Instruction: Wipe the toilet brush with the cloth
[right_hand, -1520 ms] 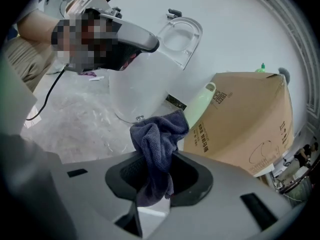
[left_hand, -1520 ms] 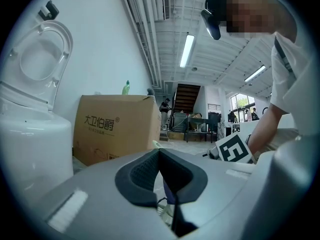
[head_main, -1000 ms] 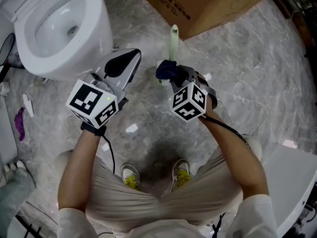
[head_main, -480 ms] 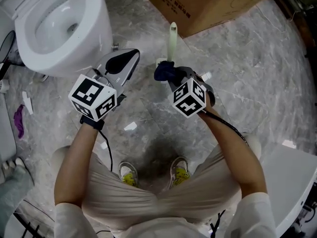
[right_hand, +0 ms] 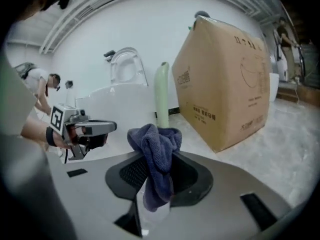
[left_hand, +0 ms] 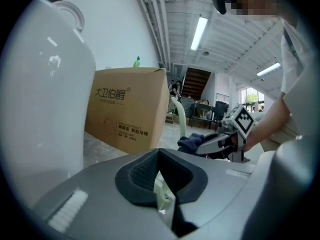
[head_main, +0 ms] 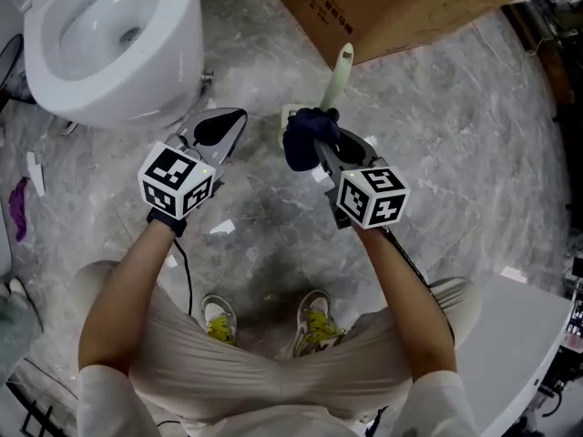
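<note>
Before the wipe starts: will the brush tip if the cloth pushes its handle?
Probably tippy: the brush is tall and thin over a small base, and nothing steadies it. It looks like rigid plastic, so it likely won't flex. The cloth hangs limp from the right claw, so it should give before pushing hard.

Large open hall or workshop space indicated, with bathroom corner set up inside, not home bathroom. Toilet stood on grey marbled floor, big printed cardboard box placed near it. High ribbed ceiling hung with strip lights; staircase seen far back. White scraps scattered on floor.
</note>
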The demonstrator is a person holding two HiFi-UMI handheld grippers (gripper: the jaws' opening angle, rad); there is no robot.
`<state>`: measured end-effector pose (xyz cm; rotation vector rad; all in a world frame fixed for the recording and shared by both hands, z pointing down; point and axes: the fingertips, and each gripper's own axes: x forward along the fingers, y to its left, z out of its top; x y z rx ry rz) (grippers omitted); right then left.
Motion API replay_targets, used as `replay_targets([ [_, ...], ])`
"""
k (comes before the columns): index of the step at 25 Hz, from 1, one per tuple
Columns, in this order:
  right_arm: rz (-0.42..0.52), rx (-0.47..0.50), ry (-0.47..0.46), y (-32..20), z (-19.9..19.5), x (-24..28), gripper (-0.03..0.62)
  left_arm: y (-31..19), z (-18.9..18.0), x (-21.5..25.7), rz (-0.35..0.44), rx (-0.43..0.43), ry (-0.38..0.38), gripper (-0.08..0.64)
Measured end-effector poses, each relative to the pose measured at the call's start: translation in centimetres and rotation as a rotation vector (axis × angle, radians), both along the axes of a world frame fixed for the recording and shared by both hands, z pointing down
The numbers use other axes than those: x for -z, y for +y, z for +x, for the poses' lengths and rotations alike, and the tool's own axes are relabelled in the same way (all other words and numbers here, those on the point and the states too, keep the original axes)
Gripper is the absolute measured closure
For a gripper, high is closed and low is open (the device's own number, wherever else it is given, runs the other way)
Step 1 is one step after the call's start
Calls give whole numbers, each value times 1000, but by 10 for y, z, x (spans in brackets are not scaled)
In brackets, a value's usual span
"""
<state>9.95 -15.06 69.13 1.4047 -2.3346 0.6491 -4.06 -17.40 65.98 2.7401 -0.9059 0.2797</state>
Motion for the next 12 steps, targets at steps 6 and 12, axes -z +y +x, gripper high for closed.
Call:
replay_targets([
  [6,98,-61,-57,-1,-7,40,479,-10,9,4,-97,47,111,561],
  [12,196,-4,11,-6,-17,57,479,-13,19,14,-100,55,134,561],
])
